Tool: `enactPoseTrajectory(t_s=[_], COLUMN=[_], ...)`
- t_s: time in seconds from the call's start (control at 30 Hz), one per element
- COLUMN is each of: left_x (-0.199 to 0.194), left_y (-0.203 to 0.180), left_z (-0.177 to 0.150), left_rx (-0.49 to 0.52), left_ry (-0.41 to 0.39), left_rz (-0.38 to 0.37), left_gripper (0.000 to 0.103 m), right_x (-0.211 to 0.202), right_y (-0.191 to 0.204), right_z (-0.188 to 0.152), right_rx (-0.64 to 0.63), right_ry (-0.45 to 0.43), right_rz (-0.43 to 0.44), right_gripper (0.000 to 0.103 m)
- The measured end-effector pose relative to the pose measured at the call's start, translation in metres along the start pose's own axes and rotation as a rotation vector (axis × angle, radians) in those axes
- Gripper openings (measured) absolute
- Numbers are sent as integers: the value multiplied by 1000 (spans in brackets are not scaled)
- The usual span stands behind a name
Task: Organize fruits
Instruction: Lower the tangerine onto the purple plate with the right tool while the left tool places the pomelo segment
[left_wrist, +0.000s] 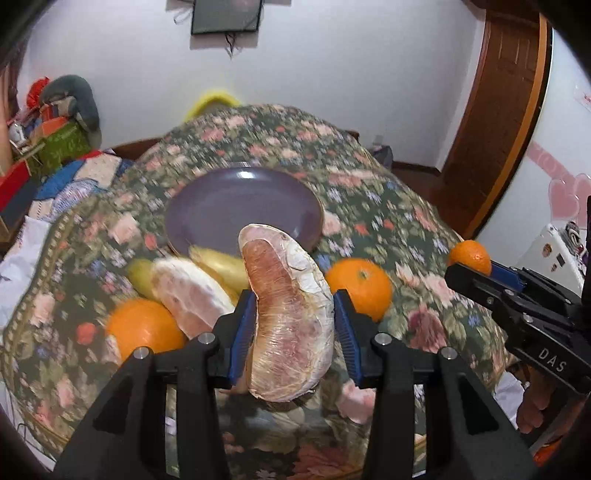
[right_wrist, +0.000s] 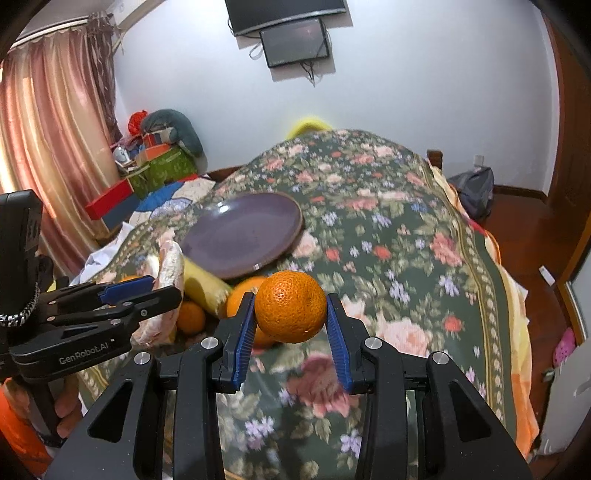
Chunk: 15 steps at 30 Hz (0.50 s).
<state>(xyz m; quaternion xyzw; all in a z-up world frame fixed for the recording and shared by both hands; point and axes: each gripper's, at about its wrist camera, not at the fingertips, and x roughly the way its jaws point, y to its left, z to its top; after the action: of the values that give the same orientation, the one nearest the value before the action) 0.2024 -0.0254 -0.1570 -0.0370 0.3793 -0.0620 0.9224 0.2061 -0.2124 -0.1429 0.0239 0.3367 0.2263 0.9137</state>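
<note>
My left gripper (left_wrist: 294, 299) is shut on a peeled pomelo segment (left_wrist: 291, 325) wrapped in clear film, held above the floral cloth. Beyond it lie a second pomelo segment (left_wrist: 188, 291), long yellow fruits (left_wrist: 221, 262), two oranges (left_wrist: 142, 326) (left_wrist: 360, 284) and an empty purple plate (left_wrist: 240, 206). My right gripper (right_wrist: 290, 301) is shut on a small mandarin (right_wrist: 290, 306), lifted off the cloth. The right wrist view also shows the plate (right_wrist: 243, 232), the left gripper (right_wrist: 162, 288) with its segment (right_wrist: 171, 266), a yellow fruit (right_wrist: 203, 284) and oranges (right_wrist: 190, 317) (right_wrist: 240, 295).
The floral cloth (right_wrist: 388, 240) covers a broad raised surface that drops off at the right to a wooden floor. Boxes and clutter (right_wrist: 155, 166) are piled at the far left by a curtain (right_wrist: 48, 147). A backpack (right_wrist: 476, 188) sits on the floor.
</note>
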Motion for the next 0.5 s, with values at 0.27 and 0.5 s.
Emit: enactPoseTrajectory(t_s=[0.27,0.5], left_x=[-18,-20], left_y=[22,41], left_z=[26,46], left_rx=[-18,-24], left_ry=[-90,-137], left_rz=[34,55], left_gripper=[43,43], right_x=[4,20], right_y=[20,35], right_z=[30,49], right_rx=[-44,-85], right_ry=[-77,-98], right_rz=[4,12], right_gripper=[34,34])
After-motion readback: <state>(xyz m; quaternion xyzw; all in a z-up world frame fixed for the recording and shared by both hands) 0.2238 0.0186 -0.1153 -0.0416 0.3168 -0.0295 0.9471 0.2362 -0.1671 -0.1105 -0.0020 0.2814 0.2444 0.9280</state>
